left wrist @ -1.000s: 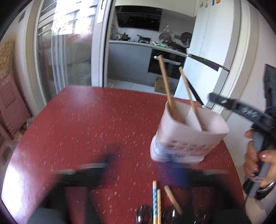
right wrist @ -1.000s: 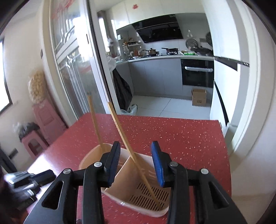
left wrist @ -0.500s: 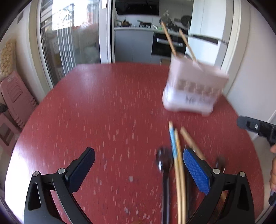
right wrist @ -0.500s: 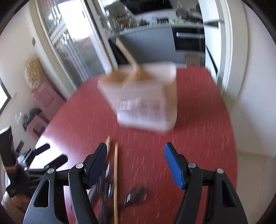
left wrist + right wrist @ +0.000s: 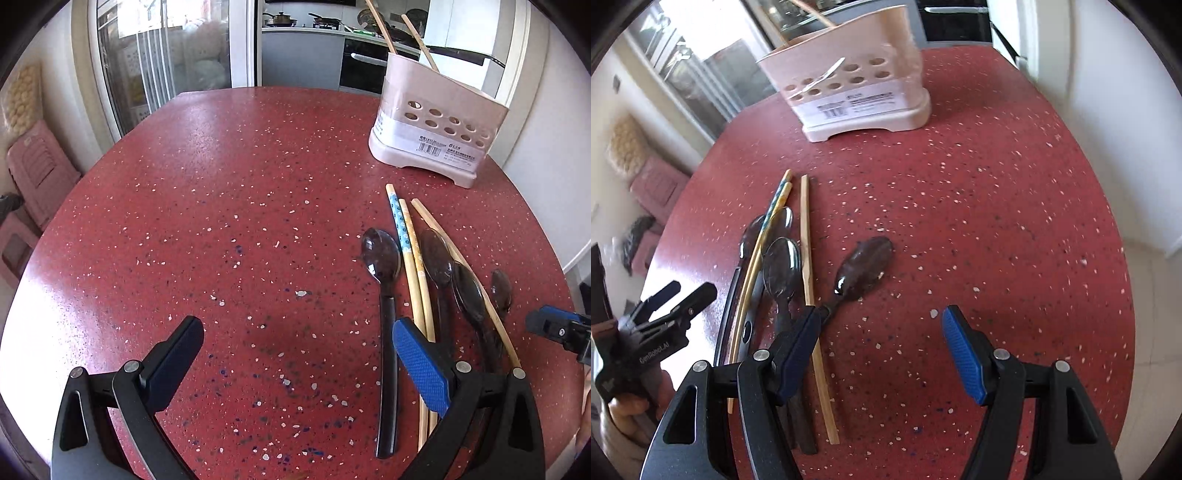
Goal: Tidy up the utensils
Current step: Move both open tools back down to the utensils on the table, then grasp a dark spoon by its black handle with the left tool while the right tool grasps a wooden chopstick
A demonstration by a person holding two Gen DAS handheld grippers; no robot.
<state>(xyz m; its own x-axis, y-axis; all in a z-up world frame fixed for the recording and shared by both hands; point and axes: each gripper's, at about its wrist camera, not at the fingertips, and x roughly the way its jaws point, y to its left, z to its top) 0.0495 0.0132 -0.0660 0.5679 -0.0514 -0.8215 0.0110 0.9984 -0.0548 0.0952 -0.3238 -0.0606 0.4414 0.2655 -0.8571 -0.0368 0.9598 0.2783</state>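
1. Red speckled table (image 5: 229, 206), kitchen behind it.
2. Left gripper (image 5: 295, 350) hovers low, jaws spread, empty; right gripper (image 5: 879, 343) likewise.
3. Dark spoons (image 5: 382, 258) and loose chopsticks (image 5: 413, 258) lie by the inner fingers of both.
4. Beyond, the pale utensil holder (image 5: 432, 129) has two chopsticks (image 5: 380, 26) standing in it.

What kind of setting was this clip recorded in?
Most likely a home dining area next to a kitchen: a red speckled table holds a utensil holder, chopsticks and dark spoons, and beyond it stand a kitchen counter with pans and a built-in oven.
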